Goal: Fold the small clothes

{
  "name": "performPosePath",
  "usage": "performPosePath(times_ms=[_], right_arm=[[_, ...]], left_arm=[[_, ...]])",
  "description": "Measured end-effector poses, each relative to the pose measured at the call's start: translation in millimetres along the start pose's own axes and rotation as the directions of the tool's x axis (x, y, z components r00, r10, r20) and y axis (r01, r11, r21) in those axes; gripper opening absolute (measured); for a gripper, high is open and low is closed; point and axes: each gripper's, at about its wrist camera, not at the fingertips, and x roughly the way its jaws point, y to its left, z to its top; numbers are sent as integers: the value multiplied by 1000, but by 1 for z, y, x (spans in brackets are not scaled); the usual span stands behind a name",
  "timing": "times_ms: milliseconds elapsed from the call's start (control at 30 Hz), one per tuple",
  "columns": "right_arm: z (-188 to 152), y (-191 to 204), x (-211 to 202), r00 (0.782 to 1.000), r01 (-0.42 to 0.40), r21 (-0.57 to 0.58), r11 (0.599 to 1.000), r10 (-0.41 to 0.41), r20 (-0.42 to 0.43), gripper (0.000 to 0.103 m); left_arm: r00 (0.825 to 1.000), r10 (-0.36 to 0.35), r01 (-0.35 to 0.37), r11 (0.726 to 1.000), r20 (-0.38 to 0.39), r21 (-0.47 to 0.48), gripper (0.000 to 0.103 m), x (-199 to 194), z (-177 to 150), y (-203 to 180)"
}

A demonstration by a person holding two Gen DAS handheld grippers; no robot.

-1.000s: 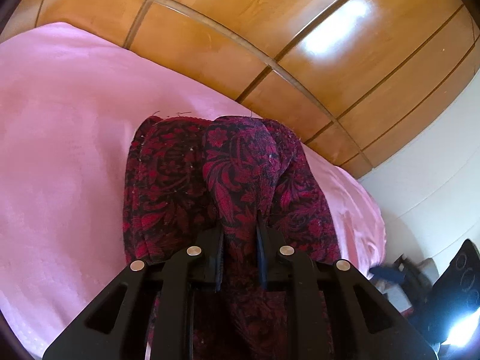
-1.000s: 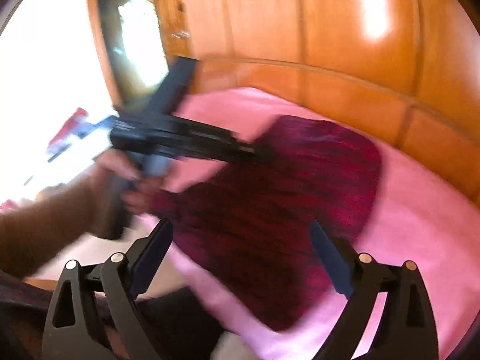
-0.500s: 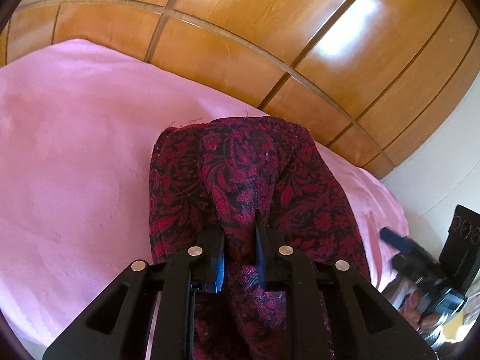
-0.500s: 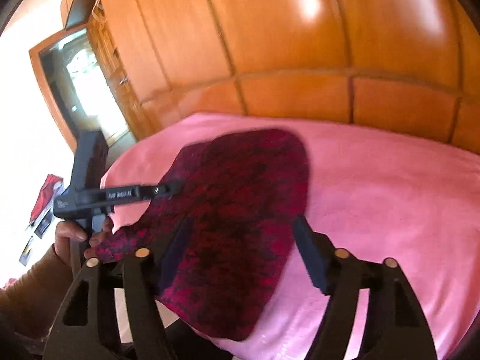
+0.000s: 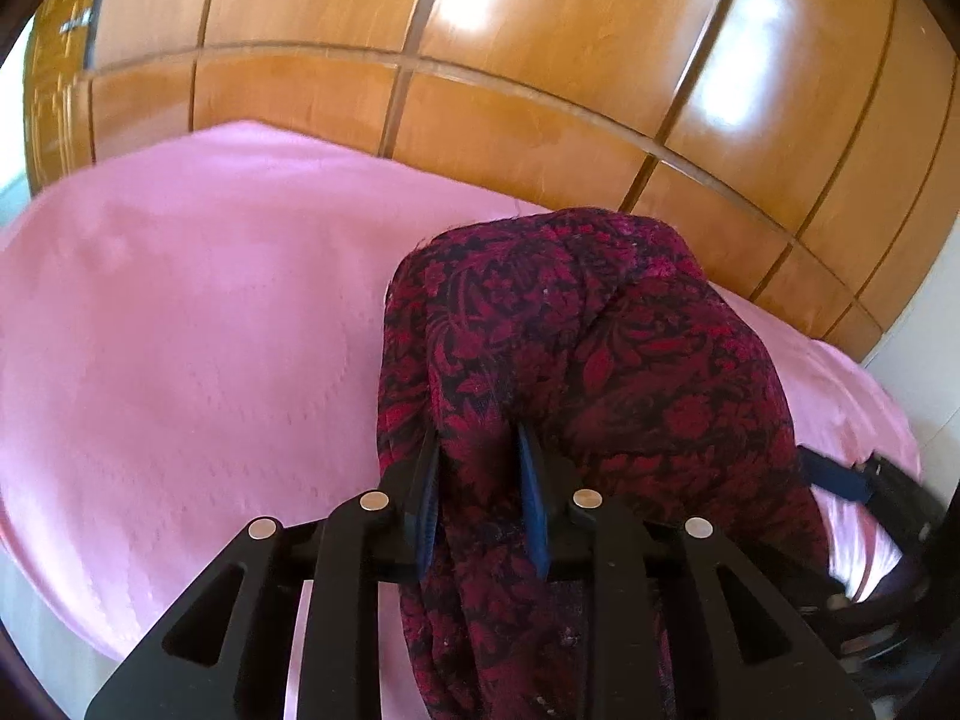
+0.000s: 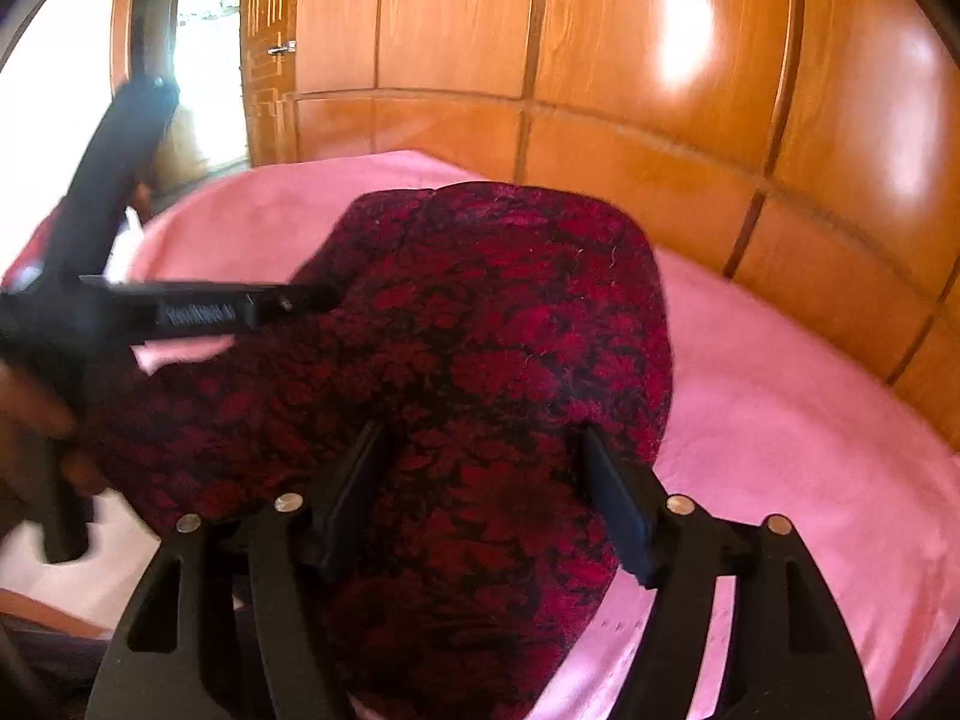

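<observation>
Background: glossy wooden panelling (image 5: 540,30) with grooved seams, running behind a bed covered by a pink bedspread (image 5: 180,330). A doorway (image 6: 204,60) with bright light shows at upper left in the right wrist view.

Object: one dark red garment (image 5: 570,348) with black floral pattern, lying on the right part of the bedspread as seen from the left wrist camera. Long axis runs from the near bed edge toward the panelling; the far end is rounded and lies just short of the wall. The near end hangs over the bed edge toward the cameras. A raised fold runs lengthwise along the cloth, from the left tool toward the far end.

Left tool (image 5: 480,492): fingers drawn close together, pinching a gathered ridge of the garment between the blue pads (image 5: 531,498). Cloth bunches on both sides of the pinch. In the right wrist view this tool (image 6: 312,297) enters from the left, tip on the garment's left edge, image motion-blurred.

Right tool (image 6: 486,480): fingers spread wide, held over the near half of the garment (image 6: 480,312); no cloth between them. Contact with the fabric cannot be judged.
</observation>
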Motion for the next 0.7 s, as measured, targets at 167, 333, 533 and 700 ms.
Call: performPosePath(times_ms=[167,333,533,700], right_arm=[[38,-52,-10,986,-163,217,962,164,14,80],[73,-70,12,994,-107,237,965,106,17,81],[87,-57,90,990,-18,170,985,41,-136,83],[82,-58,91,990,-20,181,983,45,-133,85]], left_arm=[[1000,24,-25,999,18,24,23,-6,-1,-5],[995,87,-90,993,49,71,23,-11,-5,-15],[982,172,-178,980,75,87,23,-14,-10,-20],[974,210,-216,973,86,81,31,-19,-14,-21]])
